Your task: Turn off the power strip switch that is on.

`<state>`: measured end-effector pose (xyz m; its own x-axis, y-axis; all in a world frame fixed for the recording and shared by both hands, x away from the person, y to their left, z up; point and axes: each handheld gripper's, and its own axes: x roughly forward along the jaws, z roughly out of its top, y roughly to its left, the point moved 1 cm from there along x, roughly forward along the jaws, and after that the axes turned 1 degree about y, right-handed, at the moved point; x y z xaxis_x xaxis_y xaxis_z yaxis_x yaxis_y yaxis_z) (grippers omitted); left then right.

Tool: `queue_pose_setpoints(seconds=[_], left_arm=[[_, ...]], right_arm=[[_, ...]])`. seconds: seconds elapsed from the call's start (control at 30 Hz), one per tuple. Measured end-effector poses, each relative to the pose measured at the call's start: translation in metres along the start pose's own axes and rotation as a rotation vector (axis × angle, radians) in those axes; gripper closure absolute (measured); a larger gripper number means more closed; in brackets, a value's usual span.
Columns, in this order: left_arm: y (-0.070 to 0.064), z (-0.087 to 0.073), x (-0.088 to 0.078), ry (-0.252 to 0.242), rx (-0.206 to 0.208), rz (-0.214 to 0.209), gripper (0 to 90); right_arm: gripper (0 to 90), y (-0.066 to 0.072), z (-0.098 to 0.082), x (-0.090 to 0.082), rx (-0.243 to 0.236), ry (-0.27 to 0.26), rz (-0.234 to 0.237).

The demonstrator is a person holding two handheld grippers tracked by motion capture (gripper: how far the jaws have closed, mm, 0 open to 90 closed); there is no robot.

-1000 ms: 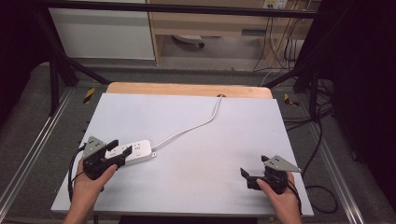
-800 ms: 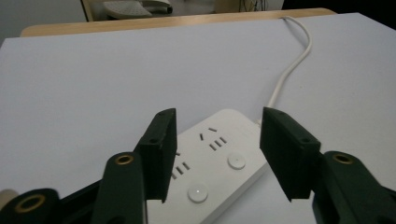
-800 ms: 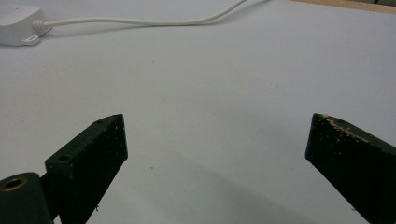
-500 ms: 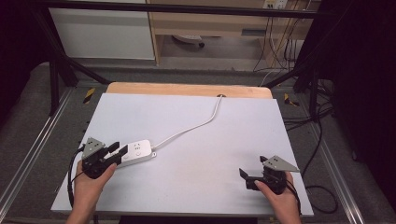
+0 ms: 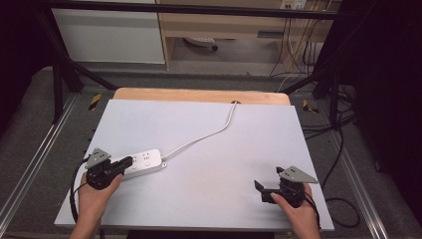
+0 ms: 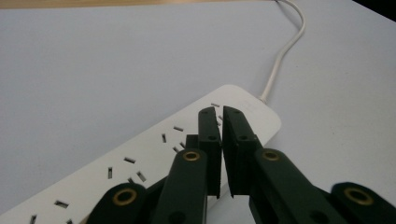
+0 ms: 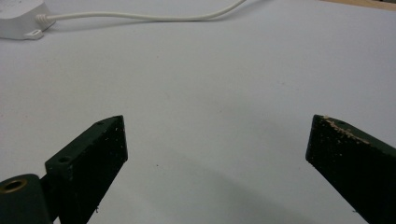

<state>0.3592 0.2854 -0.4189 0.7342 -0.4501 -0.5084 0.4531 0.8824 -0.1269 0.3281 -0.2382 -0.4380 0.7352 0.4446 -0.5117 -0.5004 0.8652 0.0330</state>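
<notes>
My left gripper [image 6: 221, 122] hangs over the white power strip [image 5: 143, 163], near the end where its cord [image 5: 199, 140] leaves. Its 2 jaws have just been closing and now stand nearly together with only a thin slit between them and nothing caught in it; I judge I shut them to make 1 blunt tip, good for pressing something on the strip's top face or nudging the strip along (which of the 2 I cannot tell from here). The strip lies flat on the grey table [image 5: 209, 199], its cord curving away to the far edge, so it can slide. My right gripper [image 7: 217, 140] rests on the table well apart from the strip, off past its cord end, jaws spread wide and empty; I judge it is waiting, kept clear so the strip has room.
</notes>
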Motion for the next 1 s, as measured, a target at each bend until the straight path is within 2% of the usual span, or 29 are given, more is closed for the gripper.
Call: queue_pose_setpoints(seconds=[0.07,0.5,1.0], left_arm=[[0.0,-0.001,0.0,0.014,0.007,-0.008,89.9],[0.003,-0.004,0.01,0.073,0.02,-0.017,90.0],[0.004,-0.007,0.019,0.101,0.035,-0.002,90.0]], right_arm=[[5.8,0.0,0.0,0.001,-0.003,0.005,-0.001],[5.9,0.001,0.0,0.001,-0.002,0.025,0.005],[6.1,0.002,0.0,0.002,-0.005,0.037,0.006]])
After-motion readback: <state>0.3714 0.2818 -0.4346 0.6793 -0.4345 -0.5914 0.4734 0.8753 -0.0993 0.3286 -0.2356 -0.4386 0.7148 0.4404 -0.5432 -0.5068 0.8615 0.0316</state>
